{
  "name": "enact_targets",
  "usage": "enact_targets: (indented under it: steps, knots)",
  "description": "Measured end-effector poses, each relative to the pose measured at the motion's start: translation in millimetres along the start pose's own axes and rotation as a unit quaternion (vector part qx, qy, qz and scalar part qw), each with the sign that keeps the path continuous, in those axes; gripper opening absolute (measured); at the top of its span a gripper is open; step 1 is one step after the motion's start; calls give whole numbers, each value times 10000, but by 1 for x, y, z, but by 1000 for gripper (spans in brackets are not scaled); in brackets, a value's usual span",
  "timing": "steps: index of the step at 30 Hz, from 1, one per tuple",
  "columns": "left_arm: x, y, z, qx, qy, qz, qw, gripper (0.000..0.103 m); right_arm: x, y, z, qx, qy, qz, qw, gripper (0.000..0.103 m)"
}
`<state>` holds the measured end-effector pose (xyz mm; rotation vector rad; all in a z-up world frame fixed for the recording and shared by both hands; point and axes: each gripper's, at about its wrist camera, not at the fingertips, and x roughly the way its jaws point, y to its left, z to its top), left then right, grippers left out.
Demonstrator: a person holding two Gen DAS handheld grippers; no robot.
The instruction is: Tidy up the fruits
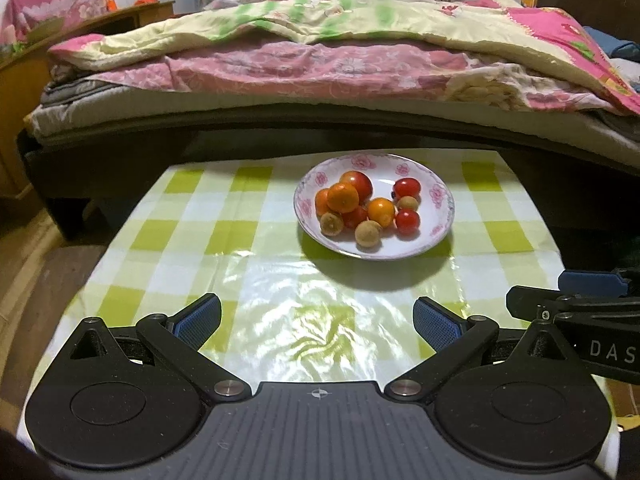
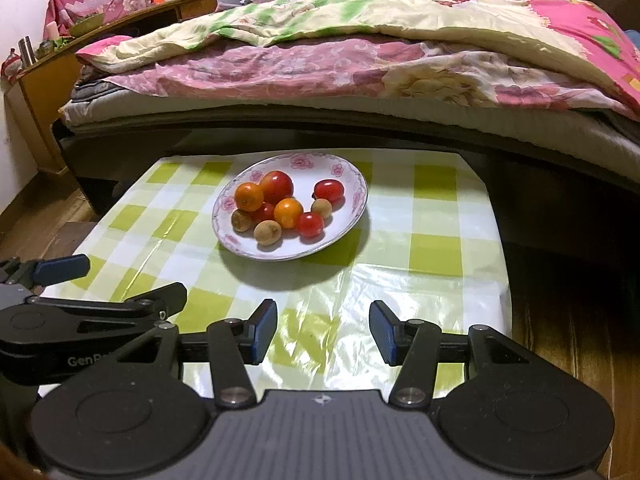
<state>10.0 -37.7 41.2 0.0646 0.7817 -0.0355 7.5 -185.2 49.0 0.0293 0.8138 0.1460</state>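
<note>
A white plate with a pink flower rim [image 1: 440, 200] [image 2: 357, 200] stands at the far middle of the green-checked table. On it lie small oranges [image 1: 343, 197] [image 2: 249, 196], red tomatoes [image 1: 407, 188] [image 2: 328, 191] and brown longans [image 1: 368, 233] [image 2: 267, 232]. My left gripper [image 1: 317, 320] hovers over the near part of the table, open and holding nothing, well short of the plate. My right gripper [image 2: 324, 332] is beside it on the right, also open with a narrower gap and nothing between its pads. Each gripper shows at the edge of the other's view.
A glossy checked tablecloth [image 1: 240, 272] covers the small table, whose edges drop to a wooden floor [image 2: 560, 320] on the right. A bed with pink and cream quilts [image 1: 320, 60] runs along the table's far side. A wooden desk [image 2: 52, 80] stands at far left.
</note>
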Motion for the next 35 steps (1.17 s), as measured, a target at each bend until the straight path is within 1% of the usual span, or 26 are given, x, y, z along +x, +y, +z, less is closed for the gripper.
enact_targets:
  steps: [5, 12, 28, 35]
  knots:
    - [-6, -1, -10, -58, 107, -119, 9999, 103, -13, 0, -11, 43, -2, 52, 10000, 52]
    - [-14, -1, -24, -15, 99, -106, 9999, 103, -21, 3, -25, -1, 72, 33, 10000, 52]
    - [-20, -1, -33, 71, 124, -84, 9999, 103, -28, 8, -40, 7, 114, 1, 9999, 52]
    - [-19, -1, -34, 47, 172, -42, 9998, 103, -27, 9, -40, 3, 132, 16, 9999, 52]
